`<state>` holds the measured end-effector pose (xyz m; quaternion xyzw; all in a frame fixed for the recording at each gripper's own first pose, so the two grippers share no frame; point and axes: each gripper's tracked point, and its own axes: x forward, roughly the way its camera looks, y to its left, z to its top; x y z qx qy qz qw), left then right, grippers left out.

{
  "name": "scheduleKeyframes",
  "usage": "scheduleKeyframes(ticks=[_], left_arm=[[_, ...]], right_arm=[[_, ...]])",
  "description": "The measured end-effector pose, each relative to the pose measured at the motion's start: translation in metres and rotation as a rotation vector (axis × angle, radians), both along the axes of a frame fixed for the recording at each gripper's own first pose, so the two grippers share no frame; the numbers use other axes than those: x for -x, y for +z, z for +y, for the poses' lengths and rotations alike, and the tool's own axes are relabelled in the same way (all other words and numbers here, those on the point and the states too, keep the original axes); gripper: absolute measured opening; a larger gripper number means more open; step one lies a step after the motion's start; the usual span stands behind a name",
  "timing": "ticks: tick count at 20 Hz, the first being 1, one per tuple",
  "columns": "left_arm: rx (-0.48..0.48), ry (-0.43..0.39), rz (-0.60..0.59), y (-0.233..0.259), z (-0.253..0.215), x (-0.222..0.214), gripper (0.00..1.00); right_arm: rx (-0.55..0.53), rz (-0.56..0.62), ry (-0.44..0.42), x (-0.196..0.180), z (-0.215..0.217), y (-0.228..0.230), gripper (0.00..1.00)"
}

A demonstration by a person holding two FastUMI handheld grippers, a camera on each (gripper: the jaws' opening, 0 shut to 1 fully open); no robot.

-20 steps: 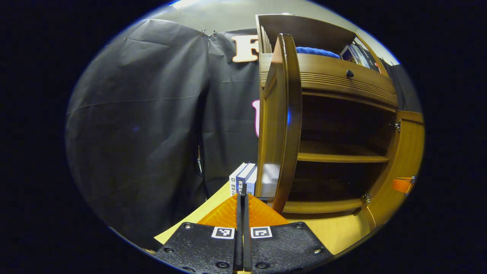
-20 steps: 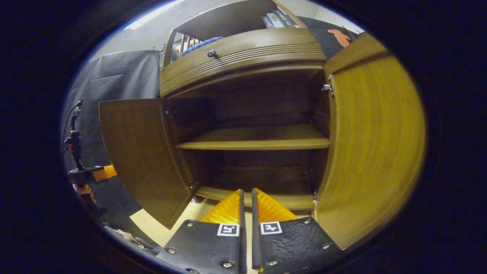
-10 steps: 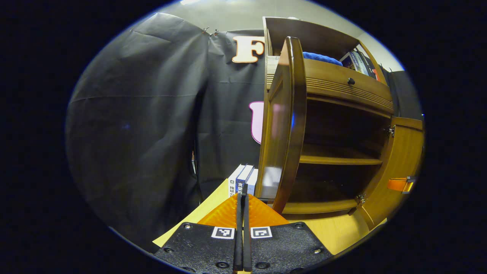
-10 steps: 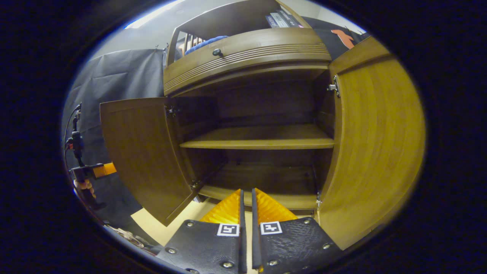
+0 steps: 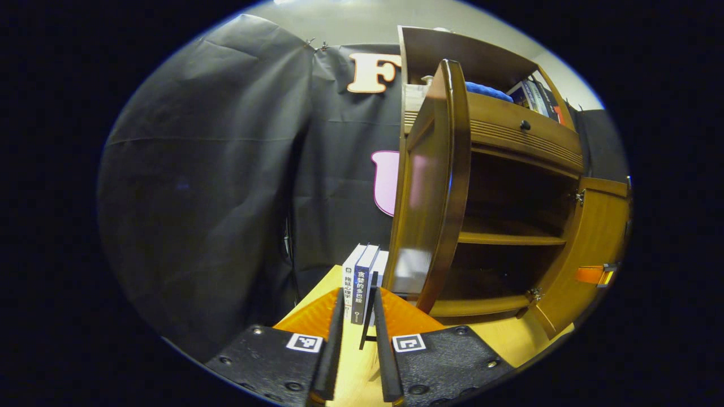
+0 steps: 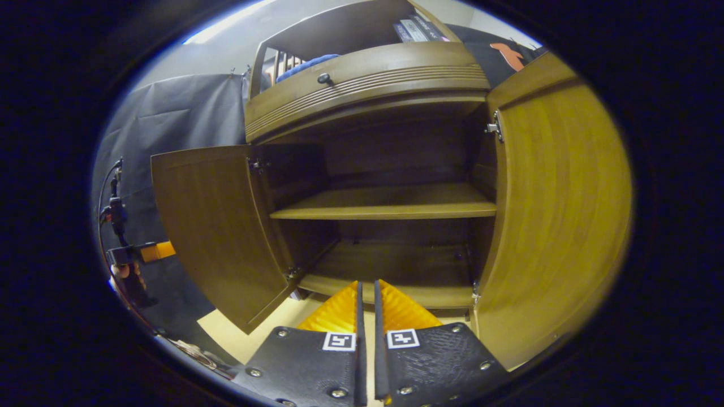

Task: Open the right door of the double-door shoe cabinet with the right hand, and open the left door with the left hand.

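The wooden shoe cabinet [image 6: 390, 206] stands with both doors swung out and its two shelves bare. In the left gripper view the left door [image 5: 435, 186] is seen edge-on, just right of and beyond my left gripper [image 5: 357, 299], which is open a little with nothing between its fingers. The right door [image 5: 594, 237] shows at the far right, with the right gripper [image 5: 593, 275] beside it. In the right gripper view the left door [image 6: 209, 226] and right door [image 6: 554, 215] flank the opening. My right gripper [image 6: 366, 288] is shut on nothing, centred before the lower shelf. The left gripper [image 6: 138, 254] shows at far left.
A few upright books [image 5: 362, 277] stand on the light wooden table [image 5: 509, 345] left of the cabinet. Above the doors is a drawer with a dark knob [image 6: 324, 78]. A blue cloth [image 5: 489, 90] and more books [image 5: 534, 96] sit on top.
My left gripper's fingers, pressed together before, have parted slightly, and its view has drifted so the left door sits further right. The right gripper has barely moved.
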<state>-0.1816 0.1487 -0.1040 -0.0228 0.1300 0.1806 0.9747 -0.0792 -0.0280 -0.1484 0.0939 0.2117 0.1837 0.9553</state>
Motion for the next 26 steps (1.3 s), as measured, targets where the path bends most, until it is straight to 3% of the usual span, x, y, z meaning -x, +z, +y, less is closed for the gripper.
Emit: scheduleKeyframes(ticks=[3, 7, 11, 12, 13, 14, 22, 26], left_arm=[[-0.022, 0.051, -0.006, 0.007, 0.011, 0.012, 0.27], [0.017, 0.111, -0.023, 0.008, 0.023, 0.027, 0.27], [-0.002, 0.121, -0.021, 0.010, 0.015, 0.029, 0.27], [-0.021, 0.126, -0.016, 0.011, 0.015, 0.029, 0.35], [-0.030, 0.127, -0.015, 0.013, 0.014, 0.029, 0.35], [-0.031, 0.127, -0.016, 0.014, 0.013, 0.029, 0.27], [-0.022, 0.117, -0.046, 0.029, -0.002, 0.028, 0.27], [0.004, 0.087, -0.119, 0.056, -0.020, 0.015, 0.28]], right_arm=[[-0.002, -0.002, 0.000, 0.002, -0.001, 0.000, 0.06], [-0.006, -0.001, 0.001, 0.002, -0.003, 0.000, 0.06], [-0.018, -0.003, 0.008, 0.000, -0.002, 0.002, 0.06], [-0.021, -0.005, 0.009, 0.000, -0.001, 0.002, 0.06], [-0.024, -0.007, 0.011, -0.001, -0.001, 0.003, 0.06], [-0.025, -0.009, 0.013, -0.001, -0.001, 0.004, 0.06], [-0.029, -0.012, 0.019, -0.001, -0.004, 0.006, 0.06], [-0.018, -0.017, 0.015, 0.000, -0.009, 0.007, 0.06]])
